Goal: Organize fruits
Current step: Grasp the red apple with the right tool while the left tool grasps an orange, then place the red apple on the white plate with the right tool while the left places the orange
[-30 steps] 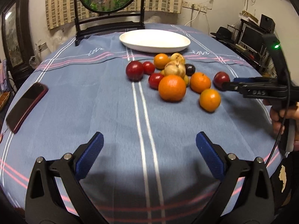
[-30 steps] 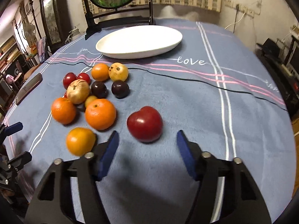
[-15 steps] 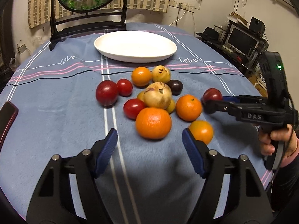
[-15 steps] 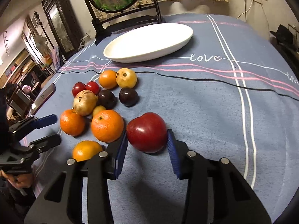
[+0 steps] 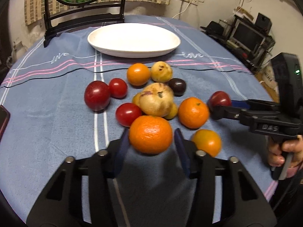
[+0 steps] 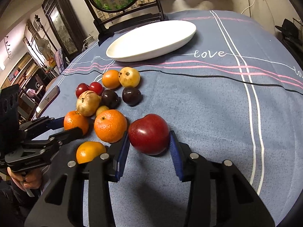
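Note:
A heap of fruit lies mid-table on the blue cloth, in front of an empty white oval plate (image 5: 132, 39). My left gripper (image 5: 151, 138) is at the near edge of the heap. Its jaws are closing on a large orange (image 5: 150, 132), and both blue pads touch its sides. In the right wrist view this same orange (image 6: 75, 121) sits between the left gripper's (image 6: 72, 125) fingers. My right gripper (image 6: 149, 135) is shut on a dark red round fruit (image 6: 149, 132) at the heap's right side. The plate (image 6: 151, 37) lies beyond it.
Other oranges, red and dark plums and yellowish fruits (image 5: 157, 102) stay in the heap. A dark phone (image 5: 3, 119) lies at the left table edge. A black chair back (image 5: 85, 19) stands behind the plate. Electronics (image 5: 246, 34) fill the far right.
My left gripper came forward from the open cloth to the heap, and its jaws narrowed from wide to the sides of the orange. My right gripper closed on the red fruit.

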Demonstrator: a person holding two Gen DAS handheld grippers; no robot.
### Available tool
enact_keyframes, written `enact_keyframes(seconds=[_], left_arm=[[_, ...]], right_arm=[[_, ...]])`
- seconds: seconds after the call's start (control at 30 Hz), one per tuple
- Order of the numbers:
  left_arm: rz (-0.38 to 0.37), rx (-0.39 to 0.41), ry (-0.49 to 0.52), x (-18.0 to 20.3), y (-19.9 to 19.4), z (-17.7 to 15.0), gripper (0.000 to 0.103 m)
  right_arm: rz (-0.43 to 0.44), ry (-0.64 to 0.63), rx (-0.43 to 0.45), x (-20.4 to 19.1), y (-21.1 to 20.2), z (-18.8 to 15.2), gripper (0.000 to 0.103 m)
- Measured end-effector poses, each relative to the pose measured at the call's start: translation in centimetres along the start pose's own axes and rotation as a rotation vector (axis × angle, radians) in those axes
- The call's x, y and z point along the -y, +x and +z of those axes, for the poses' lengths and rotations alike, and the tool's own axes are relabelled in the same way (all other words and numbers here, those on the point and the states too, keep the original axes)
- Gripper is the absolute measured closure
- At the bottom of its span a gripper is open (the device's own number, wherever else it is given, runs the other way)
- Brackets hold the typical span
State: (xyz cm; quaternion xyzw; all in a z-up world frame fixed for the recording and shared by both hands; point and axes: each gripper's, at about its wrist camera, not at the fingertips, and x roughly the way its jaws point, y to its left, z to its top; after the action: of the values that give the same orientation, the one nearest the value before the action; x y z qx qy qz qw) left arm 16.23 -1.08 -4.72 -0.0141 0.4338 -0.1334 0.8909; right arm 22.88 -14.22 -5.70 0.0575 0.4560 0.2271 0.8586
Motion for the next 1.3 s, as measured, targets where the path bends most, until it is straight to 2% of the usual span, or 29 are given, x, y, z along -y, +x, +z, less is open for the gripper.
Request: enact_keyframes(seconds=[0.2,0.3,0.43,0.6,0.7,0.83,1.03,1.23,1.27,1.3], left_arm=[[-0.042,0.006,-0.031,-1.0,-0.6,0.1,0.058],[-0.062,0.044,-0.028,-1.6,-1.9,1.2,0.057],[-0.039,0.134,-0.008,-2.7,-3.2,5.4,0.057],[-0.049,0.159,-0.015,-3.9,-1.0,11.7,0.057],[-0.018,0.126,-0.033,-4.9,2.1,15.1,0.057],[0.010,0.067,-0.069,-6.2,6.1,18.0,0.057],[0.037,-0.029,-0.087,-7.6,10.5,19.1,0.057],[0.066,-0.056,-0.083,-8.0,12.3,18.8,0.056],[0.083,-0.060,-0.087,-7.9,12.2,18.8,0.054],[0.101,-0.052,-0.091,-8.0,11.9,18.8,0.037]], right_arm=[[0.002,0.003,0.016,0.1,-0.3,0.0,0.061],[0.047,0.013,0.040,-0.2,-0.7,0.8,0.061],[0.045,0.005,0.127,-0.9,-0.9,4.4,0.061],[0.019,0.024,0.211,-0.5,1.4,10.5,0.061],[-0.027,0.017,0.213,0.1,4.5,13.7,0.061],[-0.031,0.041,0.163,0.8,8.2,16.3,0.061],[-0.069,0.018,0.080,0.7,11.2,17.8,0.061],[-0.092,-0.011,0.065,0.5,11.5,17.8,0.060],[-0.100,-0.014,0.061,0.4,11.5,17.7,0.055],[-0.113,-0.015,0.068,0.3,11.2,17.7,0.049]])
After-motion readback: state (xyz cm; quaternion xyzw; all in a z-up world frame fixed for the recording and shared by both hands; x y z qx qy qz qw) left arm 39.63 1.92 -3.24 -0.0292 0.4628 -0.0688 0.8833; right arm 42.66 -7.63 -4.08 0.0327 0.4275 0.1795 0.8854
